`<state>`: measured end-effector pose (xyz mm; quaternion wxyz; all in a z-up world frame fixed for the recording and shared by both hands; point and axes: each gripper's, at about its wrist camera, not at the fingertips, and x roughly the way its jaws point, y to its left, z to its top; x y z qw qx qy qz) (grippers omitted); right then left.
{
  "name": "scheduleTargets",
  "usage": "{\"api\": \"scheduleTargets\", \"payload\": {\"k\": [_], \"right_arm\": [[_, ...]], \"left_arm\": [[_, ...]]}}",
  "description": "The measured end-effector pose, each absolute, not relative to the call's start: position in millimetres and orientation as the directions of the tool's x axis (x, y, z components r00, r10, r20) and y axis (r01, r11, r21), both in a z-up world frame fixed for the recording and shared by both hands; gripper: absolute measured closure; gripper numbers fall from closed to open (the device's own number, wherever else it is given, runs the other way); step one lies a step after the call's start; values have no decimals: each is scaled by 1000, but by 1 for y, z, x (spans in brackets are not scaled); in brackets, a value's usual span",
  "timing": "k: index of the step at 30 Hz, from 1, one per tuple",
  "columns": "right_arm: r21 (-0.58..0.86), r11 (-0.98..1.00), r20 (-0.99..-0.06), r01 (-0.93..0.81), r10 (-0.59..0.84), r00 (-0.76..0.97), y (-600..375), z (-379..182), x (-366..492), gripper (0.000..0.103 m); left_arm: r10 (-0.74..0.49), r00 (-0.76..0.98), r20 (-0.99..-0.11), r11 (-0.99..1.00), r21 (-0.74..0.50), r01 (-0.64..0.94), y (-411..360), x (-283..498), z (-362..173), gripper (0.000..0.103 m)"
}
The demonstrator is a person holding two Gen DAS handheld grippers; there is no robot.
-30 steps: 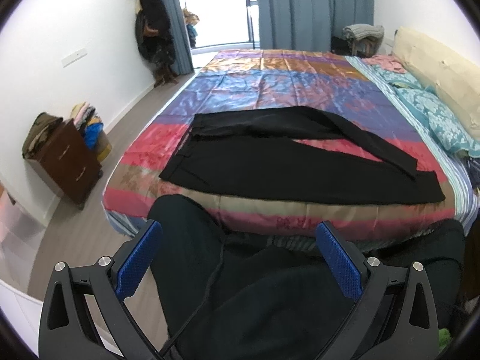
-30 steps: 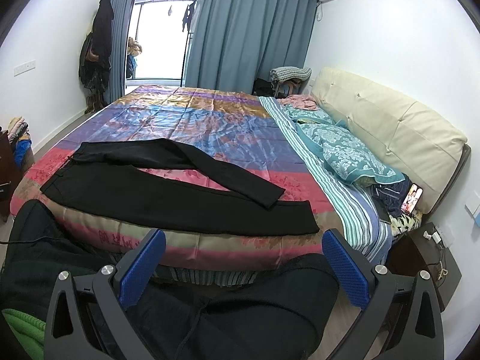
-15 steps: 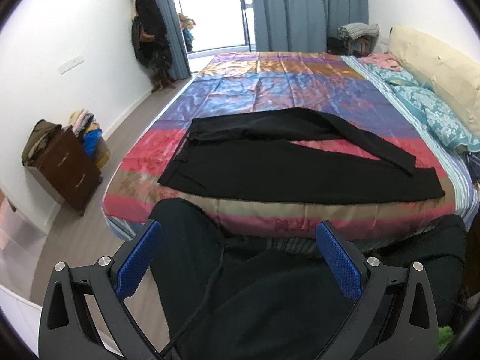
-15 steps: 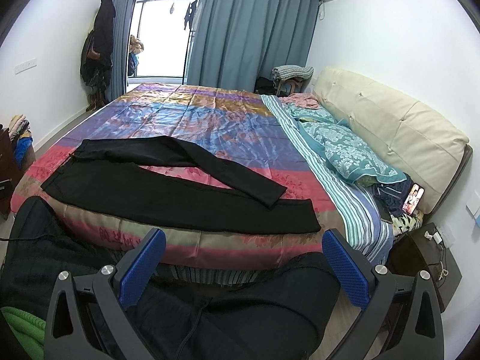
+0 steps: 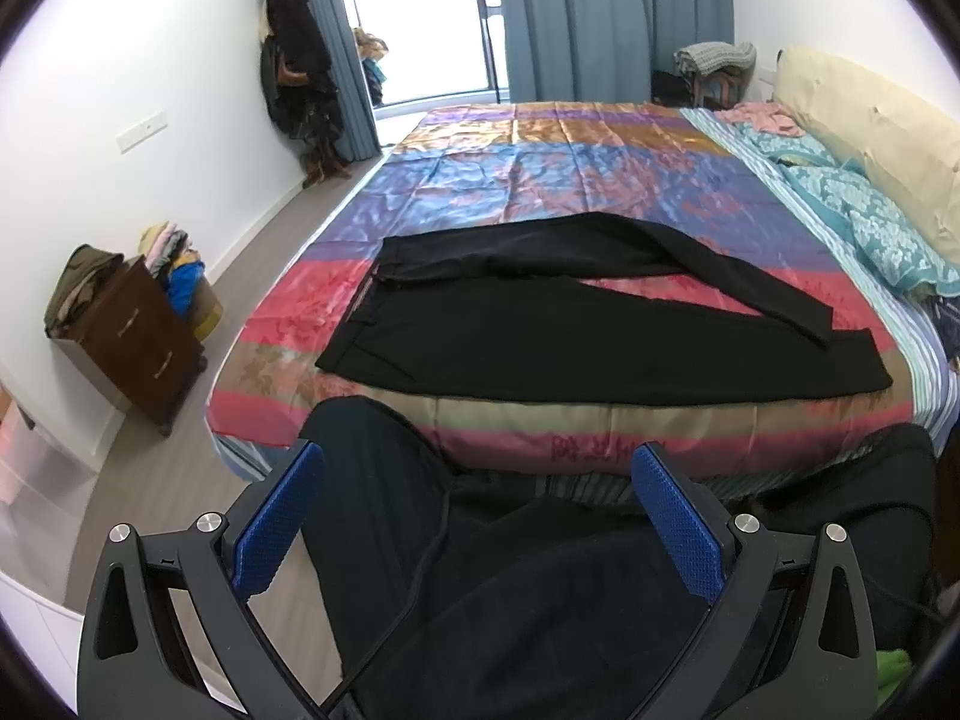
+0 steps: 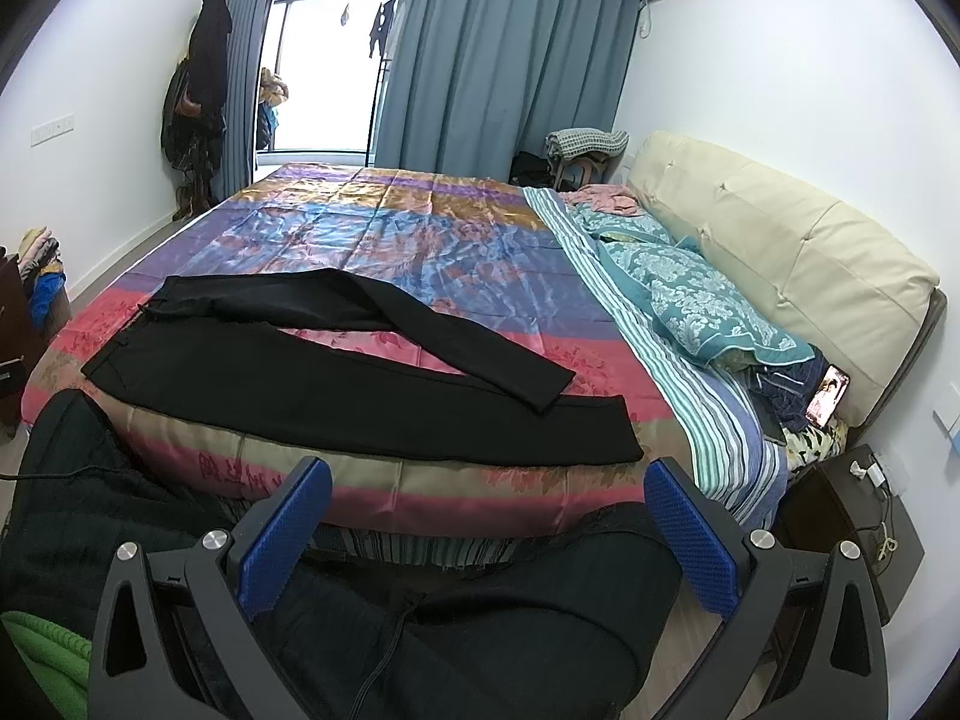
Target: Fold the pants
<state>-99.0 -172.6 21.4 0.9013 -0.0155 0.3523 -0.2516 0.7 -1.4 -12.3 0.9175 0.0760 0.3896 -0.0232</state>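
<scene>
Pants: black pants [image 5: 540, 330] lie flat on the bed [image 5: 540, 180], near its front edge, waistband to the left, both legs running to the right.
Legs: 2 legs are spread apart; the far leg [image 6: 420, 330] bends and its hem rests across the hem end of the near leg [image 6: 390, 408].
Left tongs: left gripper [image 5: 474, 516] hangs below the front edge of the bed, jaws wide apart, holding nothing.
Right tongs: right gripper [image 6: 486, 534] is also below the front edge of the bed, jaws wide apart, empty.
Step in hand: I judge it is the reach toward the pants, no fold is made yet.
How to do well: probably take the far leg at the waistband side with the left and near its hem with the right, then lay it over the near leg so the edges match; pinch only 1 layer, and keep the cloth low so it does not drag the slippery bed cover.
Around: teal pillow [image 6: 708, 300] and cream headboard [image 6: 780, 240] are at the right of the bed; a phone [image 6: 831, 396] stands at its right front corner; a brown dresser [image 5: 132, 336] is left of the bed.
In the way: the person's dark-clothed knees [image 5: 390, 480] are between the tongs and the bed; nothing lies on the pants.
</scene>
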Motion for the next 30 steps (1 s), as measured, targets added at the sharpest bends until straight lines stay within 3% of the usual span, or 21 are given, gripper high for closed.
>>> {"api": "scheduleTargets", "payload": {"k": [30], "right_arm": [[-194,875,-638,444,-456,620,-173,16,-98,0]], "left_arm": [[29,693,-721,985,140,104,-2,1,-18,1]]}}
